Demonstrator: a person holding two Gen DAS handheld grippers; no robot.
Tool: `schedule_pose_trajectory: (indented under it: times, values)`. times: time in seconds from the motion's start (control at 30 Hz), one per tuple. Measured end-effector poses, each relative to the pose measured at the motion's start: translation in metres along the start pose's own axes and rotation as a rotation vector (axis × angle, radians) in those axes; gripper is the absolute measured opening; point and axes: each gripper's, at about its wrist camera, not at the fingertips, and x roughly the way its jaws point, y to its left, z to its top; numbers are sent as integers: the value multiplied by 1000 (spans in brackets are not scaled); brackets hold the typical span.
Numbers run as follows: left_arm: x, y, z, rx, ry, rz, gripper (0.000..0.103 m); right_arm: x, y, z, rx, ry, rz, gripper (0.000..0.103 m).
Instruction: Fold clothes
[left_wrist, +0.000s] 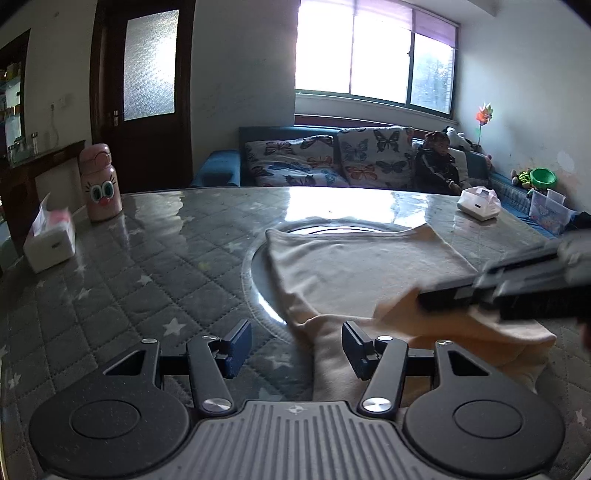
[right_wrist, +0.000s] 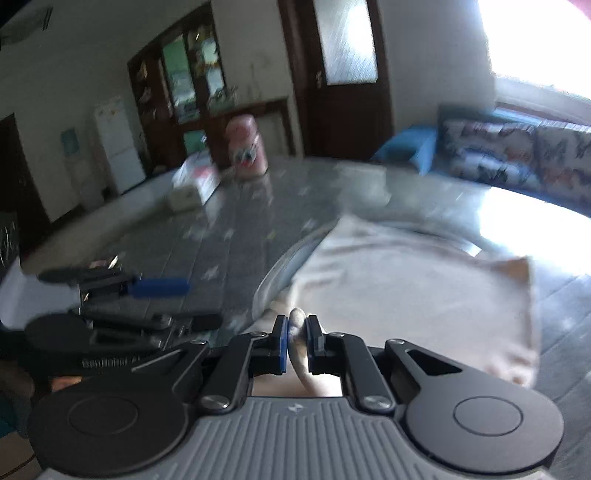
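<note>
Grey star-quilted table (left_wrist: 147, 251) under glass is carrying cream soft-knit garment (left_wrist: 362, 266), lying right of centre, partly over round inset. Cloth is looking light, limp, slippery on glass; you're best pinching hem or corner. Your right gripper (right_wrist: 297, 341) is clamping cream fold; left gripper (left_wrist: 297, 345) is hanging half-wide, empty, at garment's near edge. Pink cartoon-eyed bottle (left_wrist: 100, 182), white tissue box (left_wrist: 50, 240) are standing well apart, blocking nothing.

Right wrist view: was smeared throughout by motion blur.
Right gripper (left_wrist: 421, 301): was blurred and cut off by the right picture edge.
Garment (right_wrist: 388, 280): its near part was hidden behind the gripper body.
</note>
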Motion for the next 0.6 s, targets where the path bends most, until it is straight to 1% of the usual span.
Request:
schedule_pose_trajectory:
  times: [0.1,0.17,0.2,0.23,0.33,0.4,0.47,0.53,0.57,0.6]
  values:
    - [1,1,0,2,1,-2,58,5,6,-10,-27,37,34,15]
    - [2,-2,2,6,-3,-13,58,-4,8,-14,-49,46,39,16]
    - [2,-4,3,9,-6,-23,58,-9,6,-16,-53,49,41,19]
    - [3,-6,4,14,-9,-35,58,-16,1,-18,-49,46,25,23]
    - [4,-16,6,31,-17,-74,57,-37,-18,-24,-31,35,-42,23]
    - [7,-25,7,60,-16,-106,56,-52,-31,-27,-20,28,-86,23]
    - [13,-34,6,89,-5,-125,56,-64,-54,-34,12,24,-177,23]
    - [20,-42,5,122,11,-143,50,-70,-75,-39,48,22,-251,23]
    - [23,-46,4,139,21,-153,50,-71,-82,-40,62,21,-270,23]
    - [27,-49,3,153,32,-154,47,-71,-89,-42,73,22,-281,23]
